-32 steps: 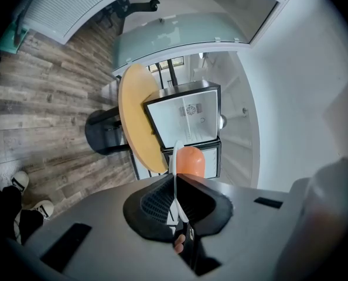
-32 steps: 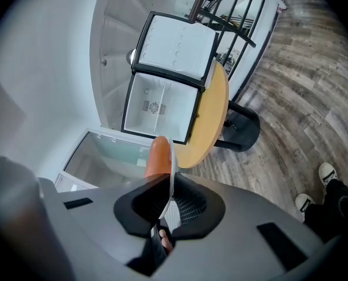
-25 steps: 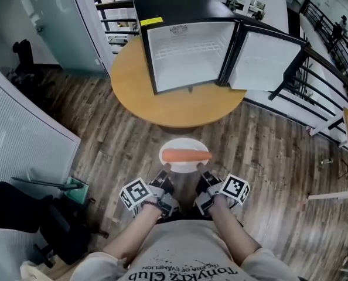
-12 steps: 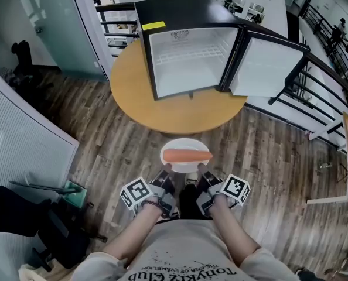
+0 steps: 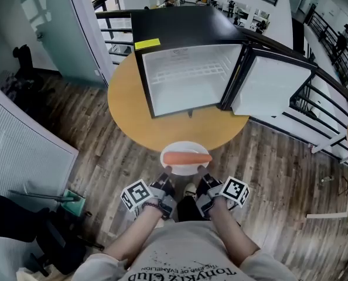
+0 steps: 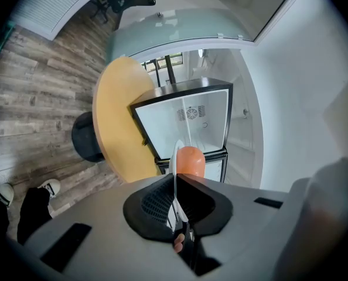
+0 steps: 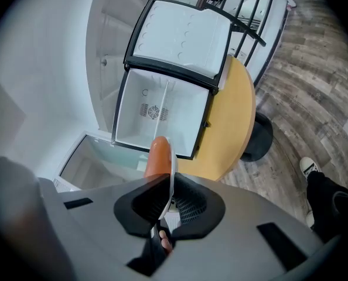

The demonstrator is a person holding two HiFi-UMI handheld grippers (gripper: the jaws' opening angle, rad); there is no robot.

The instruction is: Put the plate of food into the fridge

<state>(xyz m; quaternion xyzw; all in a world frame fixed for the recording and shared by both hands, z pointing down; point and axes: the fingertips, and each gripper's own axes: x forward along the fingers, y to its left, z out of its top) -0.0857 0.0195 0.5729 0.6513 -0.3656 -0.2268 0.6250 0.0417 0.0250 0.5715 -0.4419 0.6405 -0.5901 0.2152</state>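
Observation:
A white plate [image 5: 184, 164] with an orange sausage [image 5: 187, 158] on it hangs in front of me, just over the near edge of the round table. My left gripper [image 5: 166, 171] is shut on the plate's near left rim, my right gripper [image 5: 202, 171] on its near right rim. In the left gripper view the plate's rim [image 6: 175, 174] runs edge-on between the jaws with the sausage [image 6: 191, 160] behind. The right gripper view shows the same rim [image 7: 170, 183] and sausage [image 7: 158, 156]. The small black fridge [image 5: 180, 22] stands on the table, its door [image 5: 272, 84] swung open to the right, its white inside [image 5: 188, 81] bare.
The round wooden table [image 5: 127, 107] carries the fridge. A black railing [image 5: 314, 95] runs at the right. At the lower left are a dark chair [image 5: 21, 227] and a white slatted wall [image 5: 16, 157]. Wood floor lies all around.
I have come closer to the table: the fridge looks larger and the plate now reaches the table's near edge. Both grippers hold the plate as before.

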